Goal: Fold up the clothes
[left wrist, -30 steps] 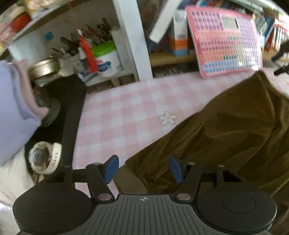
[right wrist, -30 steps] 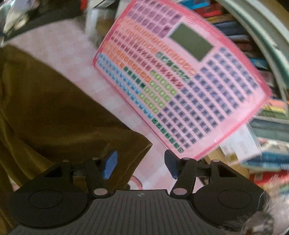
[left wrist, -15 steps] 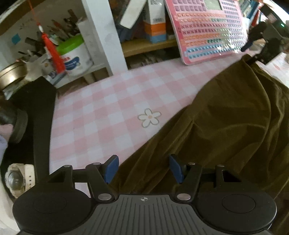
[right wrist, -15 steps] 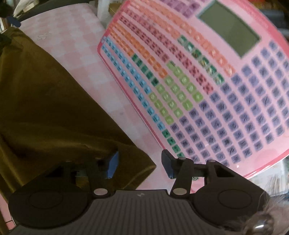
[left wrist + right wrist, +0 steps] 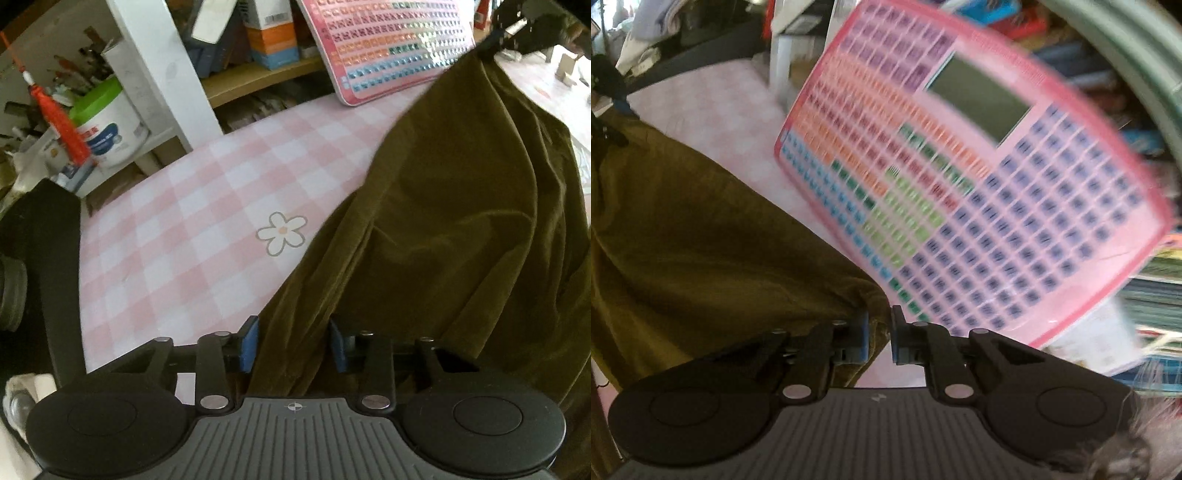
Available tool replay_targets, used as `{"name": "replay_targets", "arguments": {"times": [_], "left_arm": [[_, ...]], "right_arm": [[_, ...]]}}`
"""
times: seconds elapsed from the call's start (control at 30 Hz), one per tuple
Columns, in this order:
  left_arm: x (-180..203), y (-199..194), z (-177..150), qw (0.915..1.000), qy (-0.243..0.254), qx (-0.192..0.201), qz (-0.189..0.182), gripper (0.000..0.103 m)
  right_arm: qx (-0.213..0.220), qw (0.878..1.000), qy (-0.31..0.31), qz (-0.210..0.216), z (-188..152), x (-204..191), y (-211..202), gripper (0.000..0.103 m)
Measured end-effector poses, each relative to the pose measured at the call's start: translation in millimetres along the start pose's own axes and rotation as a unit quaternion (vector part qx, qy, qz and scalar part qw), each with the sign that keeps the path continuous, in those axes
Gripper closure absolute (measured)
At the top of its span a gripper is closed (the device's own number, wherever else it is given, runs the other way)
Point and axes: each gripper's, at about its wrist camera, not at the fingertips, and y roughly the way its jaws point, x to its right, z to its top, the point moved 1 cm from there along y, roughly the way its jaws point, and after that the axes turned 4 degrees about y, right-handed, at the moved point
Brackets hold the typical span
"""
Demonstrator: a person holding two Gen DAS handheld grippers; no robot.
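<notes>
— So, where does the olive-brown velvety garment [image 5: 454, 221] lie?

— Draped over the right part of the desk, on the pink-and-white checked tablecloth [image 5: 192, 229]. Its left edge runs slantwise just beside the printed white daisy [image 5: 282, 232] without covering it. The cloth is gathered into long folds that rise toward the far edge.

— And the left gripper [image 5: 293, 345]?

— Its blue-padded fingers [image 5: 248, 345] stand at a middling gap with a bunched fold of the garment between them. Whether the pads press the cloth, I cannot tell; some space shows beside each pad.

— The right gripper [image 5: 878, 338]?

— Drawn narrow, with a hemmed corner of the same garment [image 5: 701, 236] pinched between its blue pads [image 5: 860, 341]. In the left wrist view that gripper [image 5: 517, 27] shows at the far right edge of the desk, with the cloth hanging taut from it.

— What stands behind?

— A pink plastic learning board with rows of coloured keys and a grey screen [image 5: 964, 192] leans at the far edge against a bookshelf; the right wrist view of it is blurred. Past the far left corner a white tub with a green lid [image 5: 107, 125] sits on a low shelf, beside a red tassel [image 5: 61, 122] hanging in front. A white upright post [image 5: 162, 70] rises there too.
</notes>
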Motion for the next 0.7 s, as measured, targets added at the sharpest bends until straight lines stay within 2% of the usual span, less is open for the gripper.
{"name": "replay_targets", "arguments": {"times": [0.03,0.13,0.27,0.4,0.57,0.7], "left_arm": [[0,-1,0,1.0000,0.000,0.003,0.003,0.089],[0,-14,-2,0.9992,0.002,0.030,0.027,0.096],[4,-54,-8,0.9958,0.000,0.083,0.038,0.097],[21,-97,-17,0.9900,0.029,0.126,0.055,0.097],[58,-142,-48,0.9813,0.074,0.166,0.064,0.097],[94,-171,-85,0.9768,0.103,0.181,0.049,0.097]], "right_arm": [[0.005,1.000,-0.004,-0.009,0,-3,-7,0.093],[0.021,0.999,-0.008,-0.029,2,-10,-31,0.093],[0.047,0.996,-0.003,-0.070,-2,-23,-67,0.093],[0.070,0.992,0.021,-0.108,-21,-44,-111,0.093],[0.091,0.983,0.062,-0.148,-64,-96,-172,0.093],[0.083,0.978,0.097,-0.165,-110,-151,-212,0.093]]}}
